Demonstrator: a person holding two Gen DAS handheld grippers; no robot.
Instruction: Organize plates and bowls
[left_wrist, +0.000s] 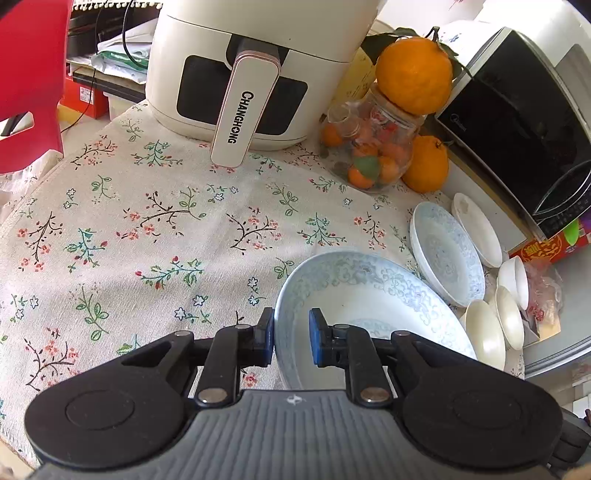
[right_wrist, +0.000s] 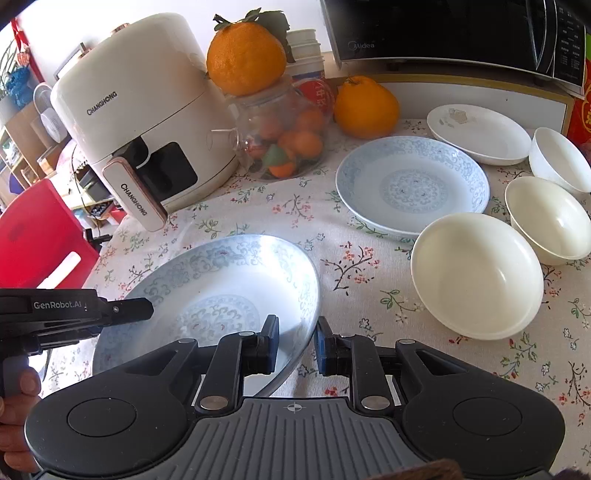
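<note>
A large blue-patterned plate (left_wrist: 369, 295) (right_wrist: 221, 288) lies on the floral tablecloth. My left gripper (left_wrist: 291, 338) is open, its fingers straddling the plate's left rim. My right gripper (right_wrist: 297, 341) is open, its fingers straddling the plate's right rim. The left gripper also shows in the right wrist view (right_wrist: 122, 312) at the plate's left edge. A second blue plate (right_wrist: 412, 184) (left_wrist: 445, 253), a white plate (right_wrist: 480, 133) (left_wrist: 476, 229) and three white bowls (right_wrist: 476, 275) (right_wrist: 546, 219) (right_wrist: 559, 158) sit at the right.
A white air fryer (left_wrist: 255, 74) (right_wrist: 140, 122) stands at the back, its handle jutting forward. A glass jar of fruit (right_wrist: 284, 133) with an orange on top (right_wrist: 245, 57), another orange (right_wrist: 365, 105), a microwave (right_wrist: 461, 29) and a red chair (right_wrist: 40, 236) surround the table.
</note>
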